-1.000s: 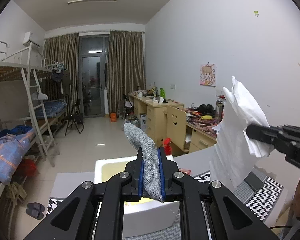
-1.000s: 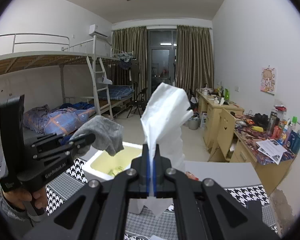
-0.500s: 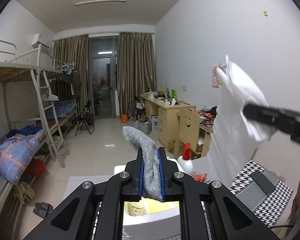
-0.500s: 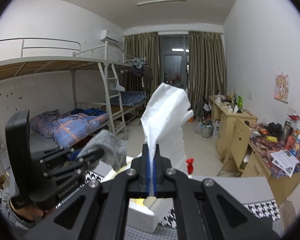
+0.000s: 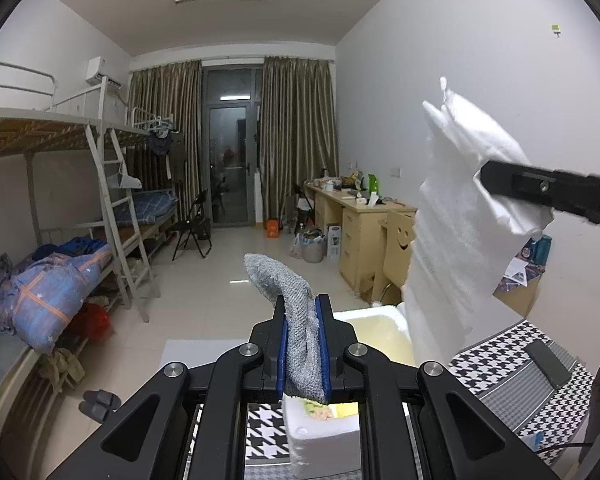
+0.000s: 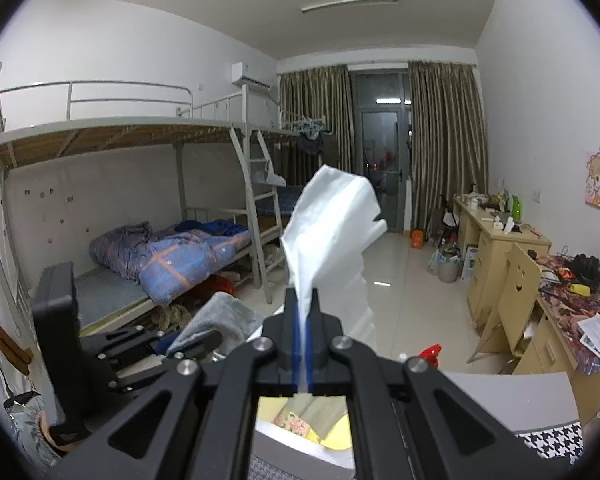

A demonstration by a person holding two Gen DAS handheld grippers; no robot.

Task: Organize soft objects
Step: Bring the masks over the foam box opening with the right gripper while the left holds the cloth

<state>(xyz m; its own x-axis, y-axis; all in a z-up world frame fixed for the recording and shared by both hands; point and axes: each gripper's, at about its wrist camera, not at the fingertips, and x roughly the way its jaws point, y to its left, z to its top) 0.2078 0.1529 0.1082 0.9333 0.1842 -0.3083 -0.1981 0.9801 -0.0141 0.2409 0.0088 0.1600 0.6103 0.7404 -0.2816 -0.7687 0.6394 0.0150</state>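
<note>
**Both cloths were up in the air, the foam box waited below**

Your left hand-held gripper (image 5: 303, 344) was pinching the grey knit cloth (image 5: 296, 312) near its middle, one end flopping up and over the fingers, the other hanging just above the white foam box (image 5: 324, 440). Your right hand-held gripper (image 6: 303, 340) was clamped on the white cloth (image 6: 332, 232), which stood up in a loose peak above the pads and trailed down beyond them, over the box.

Both pieces looked light and limp — neither would hold a shape, and neither should slip from the blue pads. The white one was the longer, so I'd judge it likely to drape over the box wall unless lowered well inside; taking it by a folded edge, as you did, kept the layers together. The grey knit seemed thicker and bunched easily.

The box sat on the desk (image 5: 512, 364), which wore a black-and-white houndstooth cover; a dark phone-like slab (image 5: 548, 364) lay near its right edge. Something yellow and floral showed inside the box. Beyond it lay a tiled dorm floor, bunk beds (image 6: 140, 140) at the left wall and wooden study tables (image 5: 360, 224) along the right — well apart from your work.
</note>
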